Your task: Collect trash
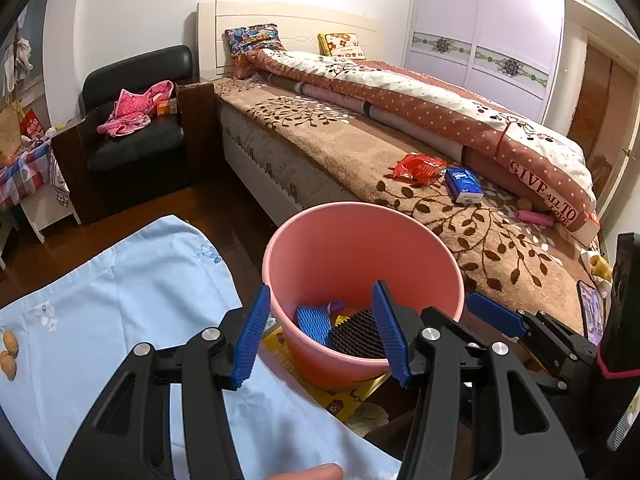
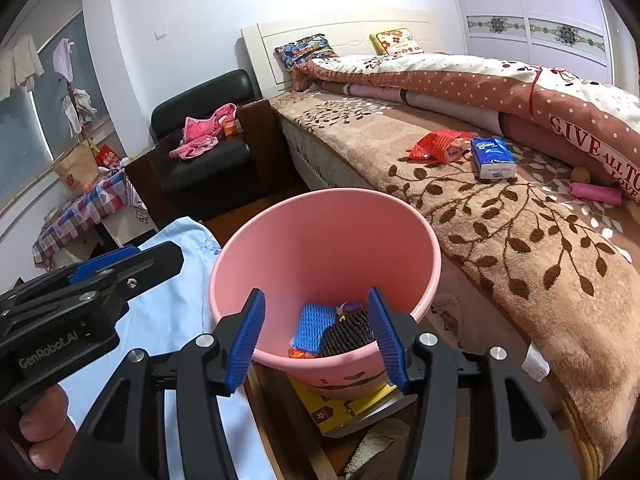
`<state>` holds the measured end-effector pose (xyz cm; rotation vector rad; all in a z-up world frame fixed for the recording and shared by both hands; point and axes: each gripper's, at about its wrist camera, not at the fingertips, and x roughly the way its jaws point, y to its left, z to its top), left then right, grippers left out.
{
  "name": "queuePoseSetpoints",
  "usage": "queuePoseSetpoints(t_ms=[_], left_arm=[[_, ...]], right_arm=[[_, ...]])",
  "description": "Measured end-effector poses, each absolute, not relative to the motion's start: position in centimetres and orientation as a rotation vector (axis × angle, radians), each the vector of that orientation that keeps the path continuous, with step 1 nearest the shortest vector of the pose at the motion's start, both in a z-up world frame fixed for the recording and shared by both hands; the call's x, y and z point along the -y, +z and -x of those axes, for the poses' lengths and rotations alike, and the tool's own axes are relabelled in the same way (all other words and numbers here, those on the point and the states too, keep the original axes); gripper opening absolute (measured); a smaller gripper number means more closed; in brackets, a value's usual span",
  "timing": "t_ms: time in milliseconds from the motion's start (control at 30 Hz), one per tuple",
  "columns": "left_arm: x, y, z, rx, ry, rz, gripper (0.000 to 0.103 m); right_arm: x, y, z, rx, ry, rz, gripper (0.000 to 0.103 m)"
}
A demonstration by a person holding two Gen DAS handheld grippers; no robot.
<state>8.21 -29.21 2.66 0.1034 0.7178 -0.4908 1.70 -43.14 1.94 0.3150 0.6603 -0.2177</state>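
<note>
A pink bucket (image 1: 360,240) stands on a yellow box beside the bed. Inside it lie a blue foam net (image 1: 314,324), a black foam net (image 1: 356,336) and a small purple scrap. My left gripper (image 1: 322,336) hangs open over the bucket's near rim, with nothing held between its pads. My right gripper (image 2: 317,336) is open just above the same bucket (image 2: 320,232), also holding nothing. On the bed's brown blanket lie a red wrapper (image 2: 440,144) and a blue tissue pack (image 2: 492,158).
A light blue cloth (image 1: 120,300) covers the surface at the left, with walnuts (image 1: 8,354) on its edge. A black armchair (image 1: 136,128) holds pink clothes. A pink roll (image 2: 596,193) lies by the folded quilt. A phone (image 1: 592,312) lies near the bed's corner.
</note>
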Motion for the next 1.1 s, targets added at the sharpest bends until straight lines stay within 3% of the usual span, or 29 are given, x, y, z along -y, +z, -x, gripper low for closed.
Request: queuePoseSetpoints(t_ms=[1100], left_arm=[[27.5, 2.5, -9.0, -0.718, -0.449, -0.07, 0.053]], right_arm=[[42.3, 2.2, -1.9, -0.653, -0.25, -0.308, 0.053]])
